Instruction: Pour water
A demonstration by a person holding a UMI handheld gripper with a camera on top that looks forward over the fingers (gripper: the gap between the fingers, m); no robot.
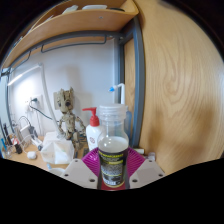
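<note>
Claw (113, 172) clamped on clear plastic bottle (113, 150), white cap, dark label; wooden wall (185, 80) beside.

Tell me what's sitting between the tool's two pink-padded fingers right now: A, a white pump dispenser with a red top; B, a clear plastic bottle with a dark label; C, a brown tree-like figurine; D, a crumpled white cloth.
B: the clear plastic bottle with a dark label stands between the tool's pink pads, while the dispenser, figurine and cloth lie beyond, to its left.
</note>
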